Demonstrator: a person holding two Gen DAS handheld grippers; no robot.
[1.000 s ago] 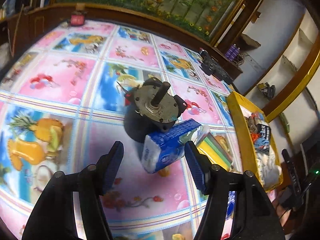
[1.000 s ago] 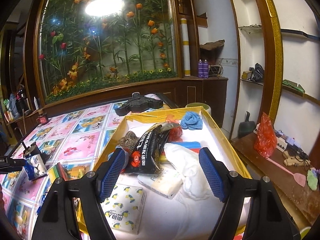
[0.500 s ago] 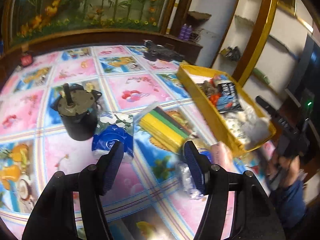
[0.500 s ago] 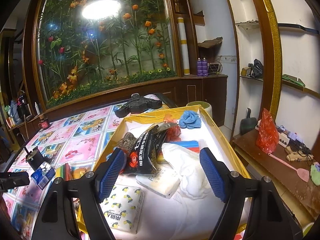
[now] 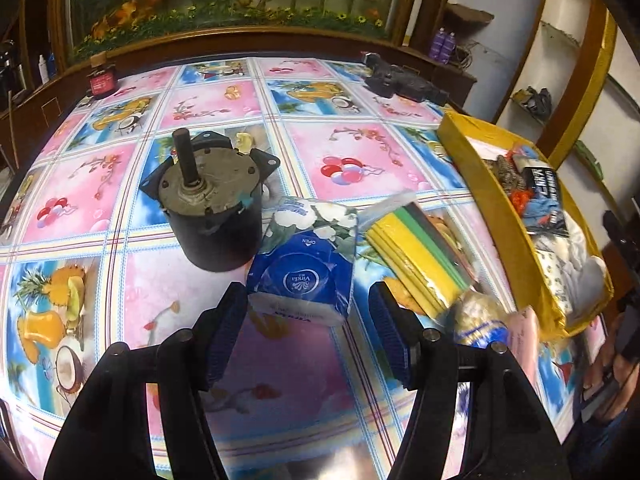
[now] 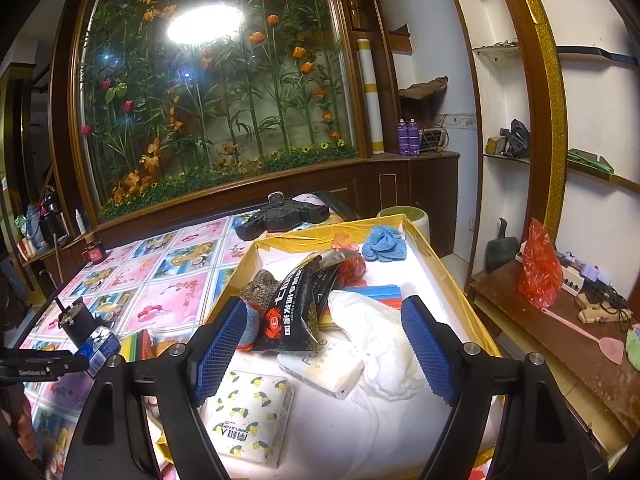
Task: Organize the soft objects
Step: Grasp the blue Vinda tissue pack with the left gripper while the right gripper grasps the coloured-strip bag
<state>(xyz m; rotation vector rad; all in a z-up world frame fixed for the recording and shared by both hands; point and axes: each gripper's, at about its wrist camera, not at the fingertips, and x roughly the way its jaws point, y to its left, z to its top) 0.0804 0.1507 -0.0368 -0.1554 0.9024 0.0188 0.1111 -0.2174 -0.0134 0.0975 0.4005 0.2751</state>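
A blue Vinda tissue pack (image 5: 306, 264) lies on the patterned tablecloth, leaning beside a dark motor (image 5: 214, 204). My left gripper (image 5: 308, 328) is open, its jaws on either side of the pack's near end, not closed on it. The pack also shows in the right wrist view (image 6: 100, 346). My right gripper (image 6: 320, 354) is open and empty, above the yellow box (image 6: 452, 276), which holds a white cloth (image 6: 380, 340), a black snack bag (image 6: 304, 300), tissue packs (image 6: 248, 412) and a blue cloth (image 6: 384, 244).
A bag of yellow and green sponges (image 5: 420, 252) lies right of the tissue pack, with a small wrapped item (image 5: 480, 316) and a pink pack (image 5: 524, 340) near the box (image 5: 492, 208). A black device (image 5: 400, 80) and red jar (image 5: 98, 80) stand at the far edge.
My left gripper has swung back toward the blue tissue pack and moved in, so the pack now sits between its open jaws. The right gripper has barely moved over the box.
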